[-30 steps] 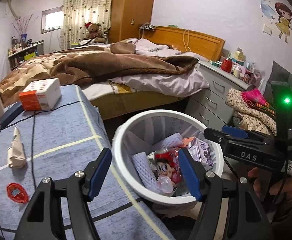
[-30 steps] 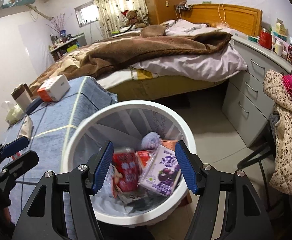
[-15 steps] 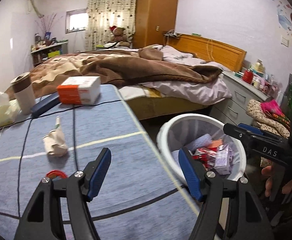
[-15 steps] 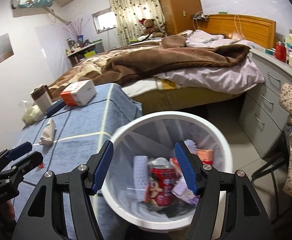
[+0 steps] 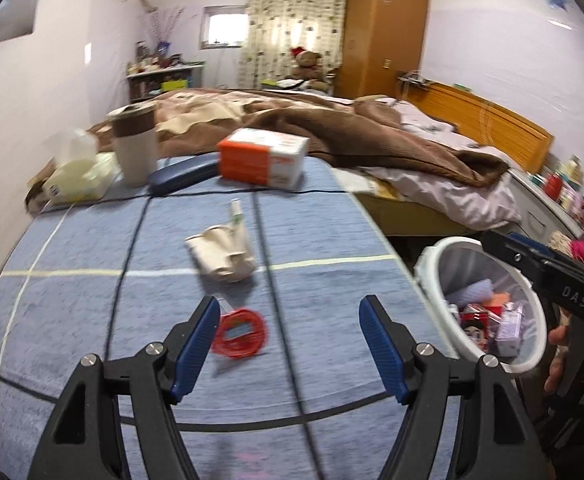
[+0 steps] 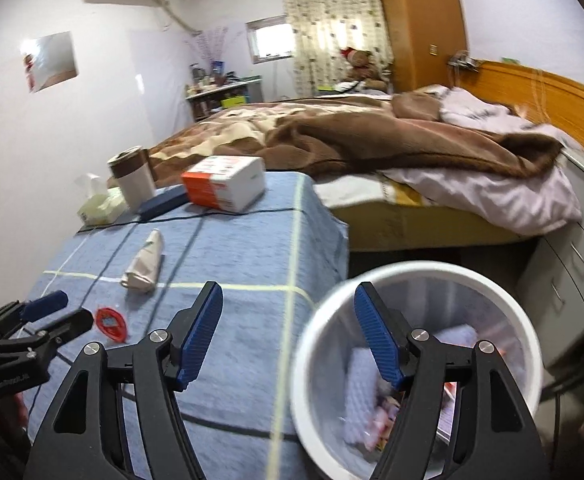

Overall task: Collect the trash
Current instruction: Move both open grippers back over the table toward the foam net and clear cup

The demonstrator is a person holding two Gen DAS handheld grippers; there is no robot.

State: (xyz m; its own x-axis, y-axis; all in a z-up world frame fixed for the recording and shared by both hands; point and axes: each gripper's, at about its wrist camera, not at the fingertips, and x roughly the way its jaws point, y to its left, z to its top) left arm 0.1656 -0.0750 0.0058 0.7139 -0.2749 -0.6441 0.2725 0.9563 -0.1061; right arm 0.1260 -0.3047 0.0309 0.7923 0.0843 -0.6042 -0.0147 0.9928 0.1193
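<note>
Both claws are empty with jaws opening: the left claw [image 5: 287, 344] hangs over the red round wrapper [image 5: 240, 333] on the counter [image 5: 91, 320], the crumpled paper cup [image 5: 223, 254] at its 11 o'clock. I'd straddle the wrapper squarely, press low and pinch an edge. The right claw [image 6: 287, 332] hangs at the white trash bin [image 6: 412, 280] rim.

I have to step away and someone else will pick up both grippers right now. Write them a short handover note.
Left gripper: empty, jaws opening, above the red round wrapper on the blue tablecloth.
Right gripper: empty, jaws opening, over the table edge beside the white bin.
Done: the bin already holds several packets and wrappers.
Left: the red wrapper and the crumpled paper cup still lie on the table. The orange-and-white box, the coffee cup and the tissue pack stand at the far end; whether they are trash is unclear.
</note>
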